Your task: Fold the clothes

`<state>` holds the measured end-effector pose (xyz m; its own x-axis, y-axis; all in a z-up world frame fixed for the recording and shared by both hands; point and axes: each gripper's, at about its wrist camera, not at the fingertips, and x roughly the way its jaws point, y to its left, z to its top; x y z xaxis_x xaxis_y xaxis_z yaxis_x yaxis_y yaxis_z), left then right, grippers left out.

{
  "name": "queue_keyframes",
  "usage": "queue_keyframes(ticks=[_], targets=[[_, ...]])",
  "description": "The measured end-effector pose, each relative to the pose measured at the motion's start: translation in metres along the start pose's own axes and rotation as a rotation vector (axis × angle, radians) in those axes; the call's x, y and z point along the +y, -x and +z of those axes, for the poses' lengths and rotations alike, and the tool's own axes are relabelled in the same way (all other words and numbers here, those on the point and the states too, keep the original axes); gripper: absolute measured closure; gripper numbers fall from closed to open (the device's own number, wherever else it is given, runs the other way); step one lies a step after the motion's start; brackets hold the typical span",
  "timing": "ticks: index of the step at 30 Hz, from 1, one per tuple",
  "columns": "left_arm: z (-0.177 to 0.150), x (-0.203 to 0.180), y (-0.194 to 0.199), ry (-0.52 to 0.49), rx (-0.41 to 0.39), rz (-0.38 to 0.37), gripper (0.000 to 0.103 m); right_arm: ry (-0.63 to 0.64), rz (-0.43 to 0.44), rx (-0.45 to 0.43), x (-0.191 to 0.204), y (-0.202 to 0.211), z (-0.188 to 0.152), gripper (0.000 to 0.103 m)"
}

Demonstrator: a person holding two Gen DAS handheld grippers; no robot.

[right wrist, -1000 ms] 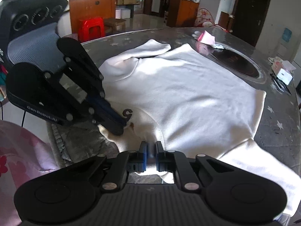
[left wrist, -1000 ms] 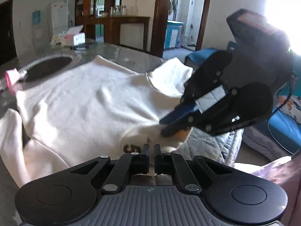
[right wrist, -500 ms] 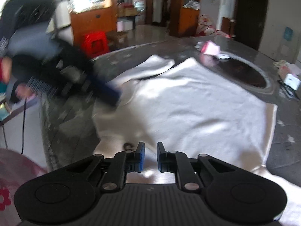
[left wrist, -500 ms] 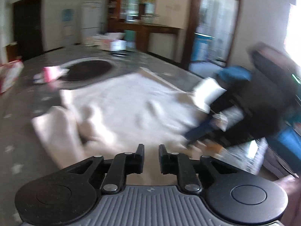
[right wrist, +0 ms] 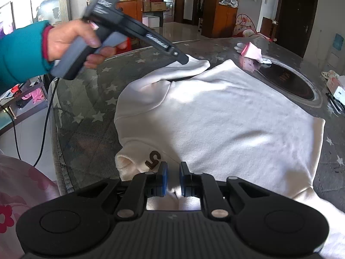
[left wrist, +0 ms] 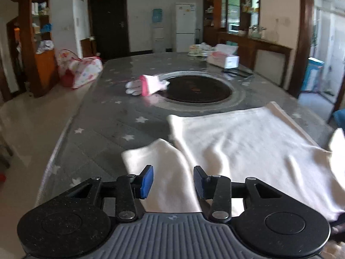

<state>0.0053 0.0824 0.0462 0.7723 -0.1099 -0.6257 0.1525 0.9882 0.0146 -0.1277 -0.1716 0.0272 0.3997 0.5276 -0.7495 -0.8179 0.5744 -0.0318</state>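
Sweatshirt (right wrist: pixel 215 118), cream-white with a brown "5" (right wrist: pixel 153 158) near its collar, lies spread flat on the grey star-patterned bench (left wrist: pixel 103 125), its hem towards the dark round inset (left wrist: pixel 194 88) and its collar at the near edge. It looks soft, thick and light, a fleece that will drape and bunch rather than hold a crease, so I judge it best taken at edges: a cuff, a shoulder seam or a hem corner, pinching through both layers.

The left gripper (left wrist: pixel 173 179) sits over the left sleeve (left wrist: pixel 159 164), its fingers spread wide with the cloth lying between them but not pinched. In the right wrist view that same tool reaches out to the sleeve's cuff at far left. The right gripper (right wrist: pixel 173 178) rests low over the collar area, its fingers narrow, only a small gap between the blue pads (right wrist: pixel 163 178); whether any cloth is caught there I cannot tell.

A second ago both tools were pressed shut side by side at the collar. Since then the left one has let go, swung away to the sleeve and opened, while the right has parted slightly and stayed near the collar. A pink-cuffed glove (left wrist: pixel 146 85) lies by the inset.
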Motion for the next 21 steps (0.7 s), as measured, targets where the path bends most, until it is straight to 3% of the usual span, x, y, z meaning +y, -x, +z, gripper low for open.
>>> queue_keyframes(ticks=[8,12,17,21], targets=[[0.005,0.037,-0.035,0.149,0.045,0.082,0.059,-0.006,0.012,-0.001,-0.002,-0.001,0.001,0.092],[0.004,0.042,-0.049,0.168,0.068,0.067,0.061,-0.013,0.019,-0.004,-0.004,-0.002,0.000,0.091],[-0.002,0.045,-0.047,0.177,0.030,0.066,0.096,-0.014,0.014,-0.003,-0.002,-0.002,0.001,0.091],[-0.007,0.056,-0.027,0.226,-0.011,0.111,0.099,-0.012,0.008,-0.001,-0.001,-0.003,0.001,0.091]])
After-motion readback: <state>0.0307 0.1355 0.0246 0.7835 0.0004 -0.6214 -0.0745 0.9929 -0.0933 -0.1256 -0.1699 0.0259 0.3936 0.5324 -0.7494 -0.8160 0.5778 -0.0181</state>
